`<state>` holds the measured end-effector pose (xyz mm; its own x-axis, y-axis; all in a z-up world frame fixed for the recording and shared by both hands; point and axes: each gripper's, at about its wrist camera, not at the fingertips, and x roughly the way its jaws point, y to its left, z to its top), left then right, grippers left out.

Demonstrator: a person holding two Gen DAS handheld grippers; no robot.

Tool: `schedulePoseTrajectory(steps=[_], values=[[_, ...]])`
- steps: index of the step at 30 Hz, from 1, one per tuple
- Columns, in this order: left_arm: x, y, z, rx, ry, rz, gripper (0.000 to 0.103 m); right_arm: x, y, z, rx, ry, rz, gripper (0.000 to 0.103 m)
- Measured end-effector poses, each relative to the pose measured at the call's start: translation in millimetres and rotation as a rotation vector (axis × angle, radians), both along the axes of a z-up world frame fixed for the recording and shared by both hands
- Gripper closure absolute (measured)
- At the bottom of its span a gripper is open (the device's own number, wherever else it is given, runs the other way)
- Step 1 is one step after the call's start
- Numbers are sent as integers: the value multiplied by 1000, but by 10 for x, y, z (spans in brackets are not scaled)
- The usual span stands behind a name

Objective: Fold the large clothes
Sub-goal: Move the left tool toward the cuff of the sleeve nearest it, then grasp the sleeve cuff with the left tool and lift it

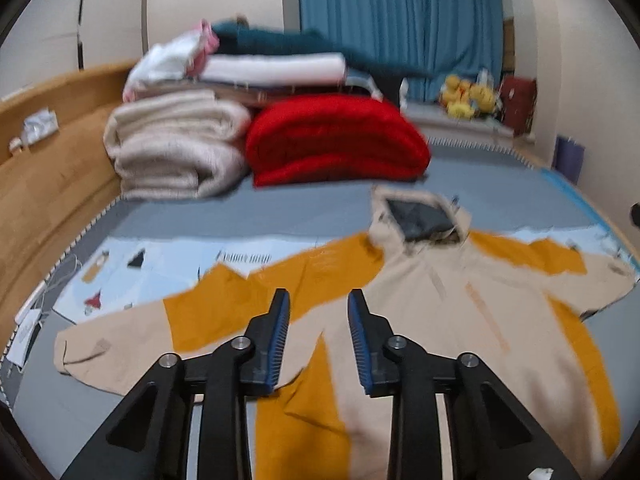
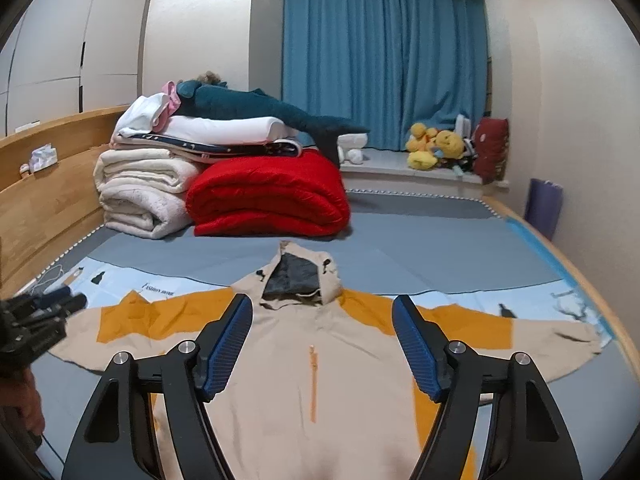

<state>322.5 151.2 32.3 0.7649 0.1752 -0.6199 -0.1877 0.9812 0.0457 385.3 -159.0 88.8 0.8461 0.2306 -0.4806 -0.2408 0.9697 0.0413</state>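
While the left gripper [image 1: 318,296] hangs over the jacket [image 1: 420,320] with its blue pads apart and nothing between them, the right gripper [image 2: 322,304] hangs over the same garment with its pads spread wider, also holding nothing. Under both lies the jacket, beige and mustard, spread flat and face up on the bed [image 2: 420,240], sleeves out to either side. Below the left gripper sits the seam where the left sleeve [image 1: 152,340] meets the body; below the right gripper runs the chest with its orange zip [image 2: 313,380]. Just ahead of the right gripper's tips lies the hood [image 2: 298,276], dark lining upward. In the right wrist view the left gripper shows blurred at the left edge, over the sleeve end. Beyond the hood, well apart, a red quilt [image 2: 268,196] lies folded, with cream blankets [image 2: 140,196] to its left under stacked linen and a teal plush [image 2: 256,110]. Left of everything runs a wooden bed wall [image 2: 48,192]. Farther ahead hang blue curtains [image 2: 384,52], with yellow plush toys [image 2: 436,146] on the sill to the right.
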Motion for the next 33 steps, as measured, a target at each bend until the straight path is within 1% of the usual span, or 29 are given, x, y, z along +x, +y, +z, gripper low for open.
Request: schedulePoseTrajectory(steps=[1, 2, 3, 4, 5, 7, 9, 11, 12, 14, 17, 18, 20, 23, 24, 27, 29, 33], values=[[46, 74, -79, -7, 30, 13, 76, 35, 14, -84, 3, 20, -2, 32], [98, 174, -156, -32, 59, 40, 77, 111, 32, -159, 8, 56, 1, 36], [124, 309, -218, -74, 75, 73, 78, 154, 45, -195, 15, 75, 10, 39], [140, 454, -280, -108, 81, 107, 78, 214, 53, -203, 27, 79, 23, 39], [149, 520, -317, -111, 86, 124, 78, 221, 58, -208, 30, 72, 24, 40], [188, 712, -458, -100, 111, 172, 78, 267, 60, -210, 33, 50, 40, 47], [210, 904, -582, -122, 126, 202, 78, 282, 64, -222, 21, 18, 32, 58], [216, 1079, -683, -134, 137, 223, 78, 311, 73, -226, 12, -3, 21, 62], [208, 1194, -728, -137, 143, 233, 78, 333, 79, -230, 11, -6, 16, 62], [182, 1390, -790, -172, 144, 247, 78, 359, 94, -229, -2, -12, 10, 62], [125, 1767, -904, -225, 149, 304, 77, 389, 114, -221, -24, -22, 11, 62], [102, 1895, -954, -227, 160, 334, 75, 410, 121, -227, -30, -22, 15, 61], [39, 2151, -1074, -212, 195, 410, 67, 448, 136, -231, -30, -12, 22, 60], [-78, 2484, -1225, -225, 231, 503, 64, 563, 116, -310, -11, 35, 14, 52], [-148, 2655, -1295, -248, 242, 549, 64, 608, 99, -341, 0, 57, 9, 51], [-309, 3004, -1444, -317, 254, 647, 64, 711, 59, -416, 27, 104, -7, 45], [-415, 3200, -1540, -357, 266, 713, 64, 788, 36, -472, 34, 130, -21, 44], [-583, 3443, -1704, -400, 300, 814, 63, 905, 64, -587, 30, 166, -27, 44]])
